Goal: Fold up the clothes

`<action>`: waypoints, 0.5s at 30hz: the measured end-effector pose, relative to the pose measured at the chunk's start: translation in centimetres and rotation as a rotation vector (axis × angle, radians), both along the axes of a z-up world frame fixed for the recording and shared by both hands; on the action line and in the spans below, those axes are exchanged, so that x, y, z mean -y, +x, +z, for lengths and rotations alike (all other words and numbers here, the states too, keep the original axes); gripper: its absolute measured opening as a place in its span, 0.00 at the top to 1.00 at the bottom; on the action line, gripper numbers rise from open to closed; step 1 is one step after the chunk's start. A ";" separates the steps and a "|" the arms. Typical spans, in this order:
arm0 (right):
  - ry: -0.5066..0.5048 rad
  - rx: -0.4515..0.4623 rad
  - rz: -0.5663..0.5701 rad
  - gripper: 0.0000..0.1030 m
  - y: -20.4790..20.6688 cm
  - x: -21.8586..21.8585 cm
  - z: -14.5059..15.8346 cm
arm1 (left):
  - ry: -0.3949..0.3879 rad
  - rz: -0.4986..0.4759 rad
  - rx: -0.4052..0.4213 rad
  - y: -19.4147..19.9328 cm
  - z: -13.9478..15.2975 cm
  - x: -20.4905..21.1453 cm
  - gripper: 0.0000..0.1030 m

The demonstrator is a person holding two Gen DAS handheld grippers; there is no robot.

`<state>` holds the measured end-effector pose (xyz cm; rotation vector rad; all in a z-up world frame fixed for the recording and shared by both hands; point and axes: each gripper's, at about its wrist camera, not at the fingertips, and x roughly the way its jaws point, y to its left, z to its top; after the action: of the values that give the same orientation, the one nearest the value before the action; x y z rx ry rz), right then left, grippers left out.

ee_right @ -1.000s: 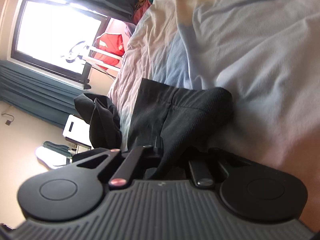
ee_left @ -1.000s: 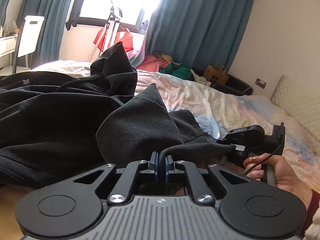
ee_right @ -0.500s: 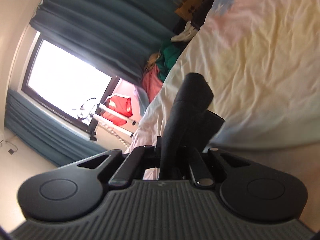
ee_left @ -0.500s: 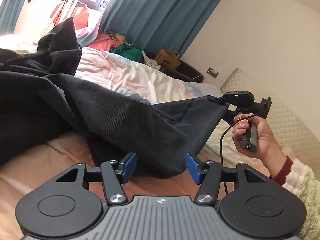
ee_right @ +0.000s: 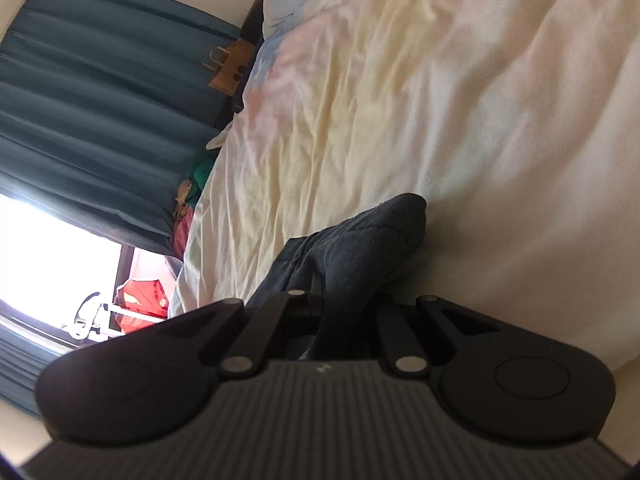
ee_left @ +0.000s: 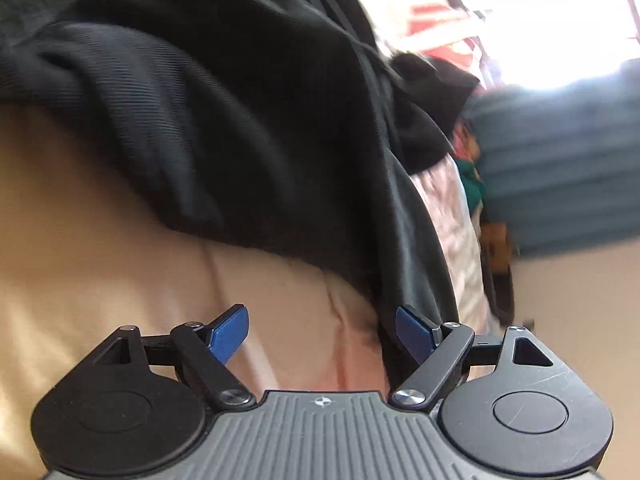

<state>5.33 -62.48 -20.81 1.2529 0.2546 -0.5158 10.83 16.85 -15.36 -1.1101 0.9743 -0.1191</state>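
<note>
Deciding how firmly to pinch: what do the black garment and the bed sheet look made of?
Black garment: looks like a matte woven fabric with fine ribbed lines, fairly heavy, draping in thick folds; possibly cotton twill. Bed sheet: thin, soft, matte cloth, pale with faded pastel patches, finely creased; likely cotton. The right gripper is clamped on a garment corner; the left gripper's jaws are opening, nothing pinched.

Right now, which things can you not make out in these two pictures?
- Right wrist view: right gripper fingers, hidden by the black garment they pinch.
- Left wrist view: what kind the garment is; edges cut it off.
- Left wrist view: clutter by the curtain, blurred.
- Left gripper is opening, nothing between its fingers.
</note>
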 end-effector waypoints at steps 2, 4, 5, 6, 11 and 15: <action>-0.024 0.004 0.001 0.94 0.2 -0.6 0.5 | -0.085 0.111 -0.052 -0.4 -1.4 -1.9 0.20; -0.016 0.008 -0.003 0.94 0.4 -0.6 0.8 | -0.145 0.191 -0.066 -0.5 -2.2 -2.9 0.20; -0.005 0.014 -0.006 0.94 0.4 -0.4 0.9 | -0.152 0.226 -0.065 -0.5 -2.3 -3.2 0.21; -0.007 0.015 -0.007 0.94 0.4 -0.4 1.1 | -0.152 0.264 -0.060 -0.5 -2.3 -3.6 0.22; -0.056 -0.005 -0.002 0.94 0.7 -0.7 2.1 | -0.060 0.489 -0.001 -1.0 -1.1 -6.3 0.49; -0.067 -0.034 -0.018 0.94 0.5 -1.1 2.5 | -0.057 0.544 0.012 -0.7 0.2 -8.0 0.83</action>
<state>5.83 -61.42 -18.28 1.1834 0.2531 -0.5567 10.09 24.83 -15.11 -1.3881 0.6327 0.2895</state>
